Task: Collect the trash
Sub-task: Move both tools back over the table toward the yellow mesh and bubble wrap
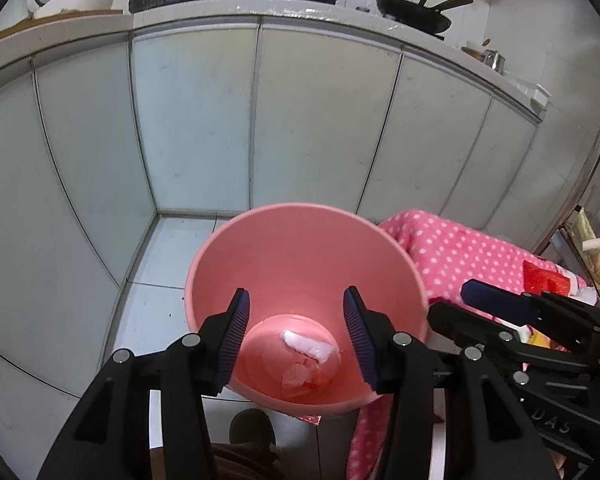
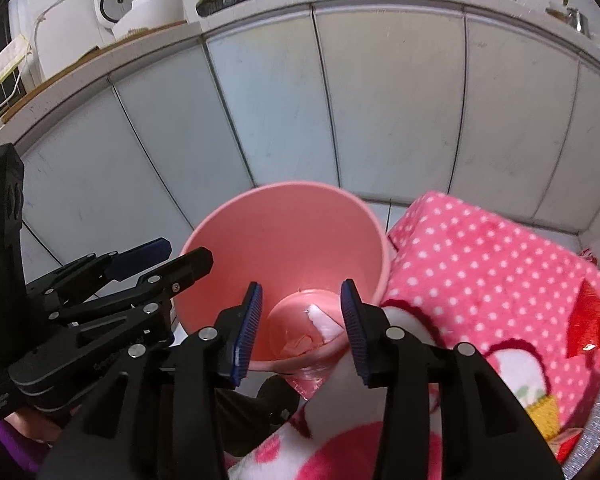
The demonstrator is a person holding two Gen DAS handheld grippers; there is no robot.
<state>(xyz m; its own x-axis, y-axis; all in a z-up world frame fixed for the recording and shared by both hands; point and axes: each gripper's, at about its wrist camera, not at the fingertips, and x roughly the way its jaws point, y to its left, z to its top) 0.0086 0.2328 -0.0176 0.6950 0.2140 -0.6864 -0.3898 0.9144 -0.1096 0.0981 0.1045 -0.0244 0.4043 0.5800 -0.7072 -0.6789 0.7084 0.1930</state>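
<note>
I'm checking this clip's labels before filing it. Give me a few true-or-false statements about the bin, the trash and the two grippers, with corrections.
1. The pink bin holds a white wad at its bottom. True.
2. The left gripper grips the white wad. False: its jaws stand open above the bin with nothing between them.
3. A pink polka-dot cloth lies beside the bin. True.
4. The right gripper clamps the bin's rim. False: its jaws are apart and empty.
5. The bin lies tipped on its side. False: it stands upright on the tiled floor.
</note>
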